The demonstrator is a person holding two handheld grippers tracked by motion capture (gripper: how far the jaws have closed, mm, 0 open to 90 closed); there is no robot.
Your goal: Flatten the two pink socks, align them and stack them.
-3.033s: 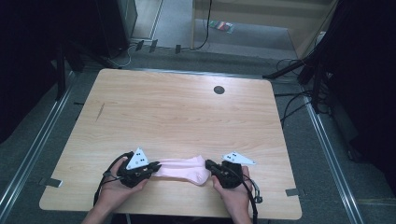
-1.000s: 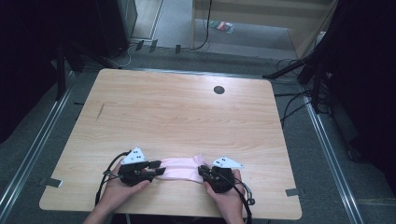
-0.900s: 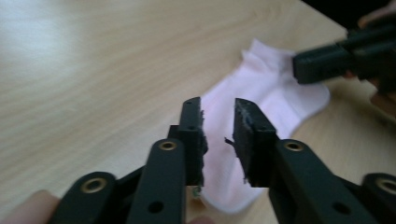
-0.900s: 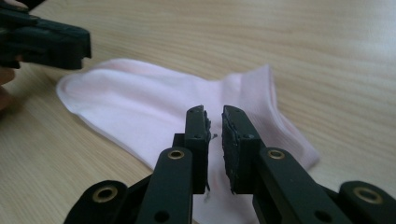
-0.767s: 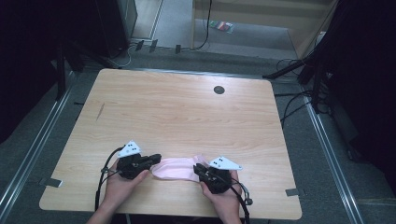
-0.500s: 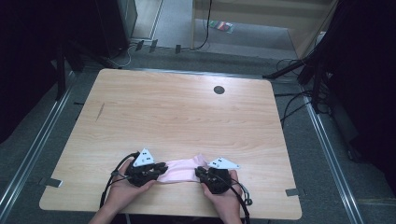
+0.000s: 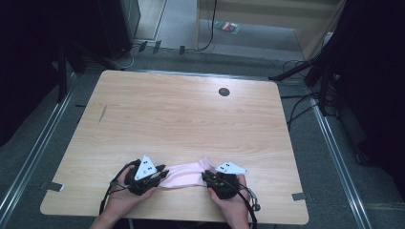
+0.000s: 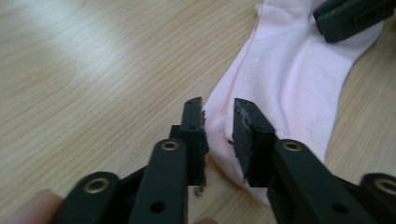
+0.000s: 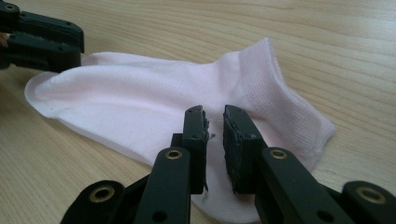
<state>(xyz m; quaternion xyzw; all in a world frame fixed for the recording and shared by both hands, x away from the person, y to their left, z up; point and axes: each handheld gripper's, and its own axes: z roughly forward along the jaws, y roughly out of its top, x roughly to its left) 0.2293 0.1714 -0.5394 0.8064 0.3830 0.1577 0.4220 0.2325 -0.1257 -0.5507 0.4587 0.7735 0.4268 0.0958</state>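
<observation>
A soft, pale pink ankle sock (image 7: 184, 174) is lying flat on the light wooden table (image 7: 191, 119), close to the table edge where the person is standing. It is stretching sideways between the two tools.

The black left gripper (image 7: 161, 176) with its grey three-cornered plate is sitting at one end of the pink sock, the rounded toe end. In the left gripper view, the left gripper (image 8: 218, 116) is showing its two jaws standing a little way apart, with a small gap between them. The edge of the pink sock (image 8: 289, 79) is lying in that gap, right by the jaw tips. The jaws are not squeezing the cloth, so this tool is slightly open and holding nothing.

The black right gripper (image 7: 206, 176) is sitting at the other end of the pink sock, near the ribbed cuff. In the right gripper view, the right gripper (image 9: 214, 116) is also showing its jaws apart, with just a thin gap. The pink sock (image 9: 140, 107) is lying under and around the jaw tips. No cloth is pinched between them, so this tool is barely open and holding nothing too.

A person's hand is wrapping around each gripper.

A small round dark hole (image 7: 223, 91) is sitting far from the pink sock, near the far edge of the table.
</observation>
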